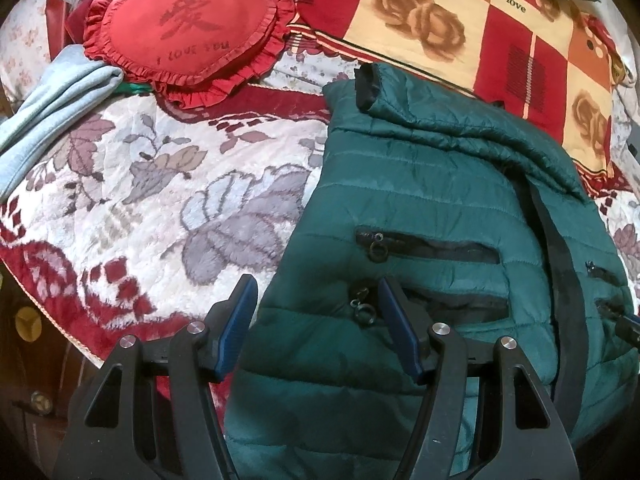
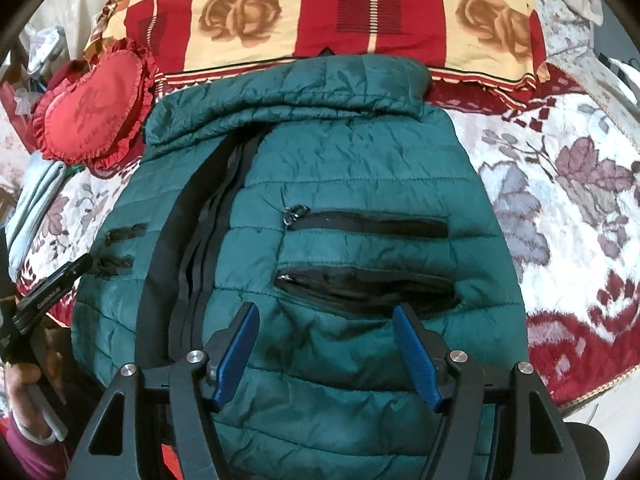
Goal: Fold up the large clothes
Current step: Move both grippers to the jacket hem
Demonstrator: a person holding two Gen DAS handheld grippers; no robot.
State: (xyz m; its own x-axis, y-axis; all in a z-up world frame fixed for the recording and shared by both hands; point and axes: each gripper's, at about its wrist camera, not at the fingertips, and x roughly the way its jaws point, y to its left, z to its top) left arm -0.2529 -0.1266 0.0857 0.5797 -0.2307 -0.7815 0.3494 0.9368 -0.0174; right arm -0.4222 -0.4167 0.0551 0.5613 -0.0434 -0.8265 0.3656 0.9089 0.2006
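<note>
Jacket (image 2: 304,216) lengthwise on blanket (image 2: 560,220), collar toward pillow (image 2: 320,12) (front zipper up)

Both wrist views close, looking down-forward over bed; left view offset leftward; shared: green jacket (image 1: 440,208) (image 2: 320,184).

Right gripper (image 2: 326,312), jaws apart, hovers over green quilted jacket (image 2: 352,152) lying on floral blanket (image 2: 560,216).

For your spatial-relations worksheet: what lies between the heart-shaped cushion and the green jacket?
Only bare floral blanket separates the heart cushion from the green jacket, seen in the left wrist view.
</note>
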